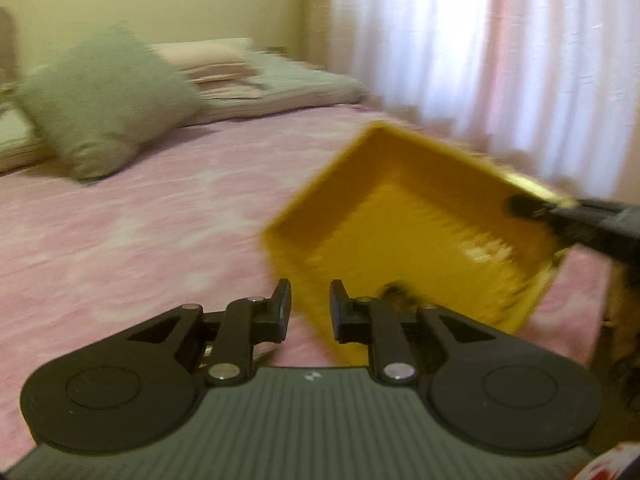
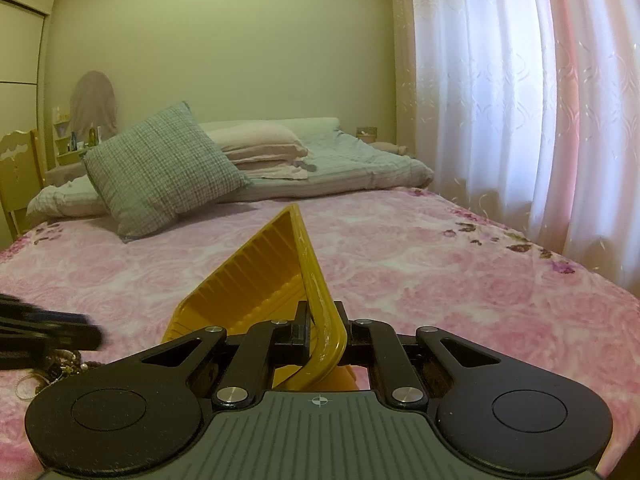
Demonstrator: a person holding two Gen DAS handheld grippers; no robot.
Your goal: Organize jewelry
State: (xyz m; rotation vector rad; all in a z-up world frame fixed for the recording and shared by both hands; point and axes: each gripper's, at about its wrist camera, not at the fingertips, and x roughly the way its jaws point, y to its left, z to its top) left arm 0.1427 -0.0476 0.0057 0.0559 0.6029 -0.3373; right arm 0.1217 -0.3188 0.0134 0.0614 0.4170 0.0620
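A yellow ribbed tray (image 1: 416,232) is tilted up over the pink bedspread. My right gripper (image 2: 325,330) is shut on the tray's rim (image 2: 316,280) and holds it edge-up; it shows at the right in the left wrist view (image 1: 532,208). My left gripper (image 1: 310,312) is open and empty just in front of the tray's near corner. A dark jewelry piece (image 1: 396,294) lies blurred at the tray's low edge. A heap of beads and chains (image 2: 60,364) lies on the bedspread at the lower left of the right wrist view, under the left gripper's fingers (image 2: 60,334).
The bed has a pink floral bedspread (image 2: 420,272). A grey-green checked cushion (image 2: 160,176) and folded bedding (image 2: 280,148) lie at the head. White and pink curtains (image 2: 520,100) hang on the right. A wooden chair (image 2: 16,176) stands at the far left.
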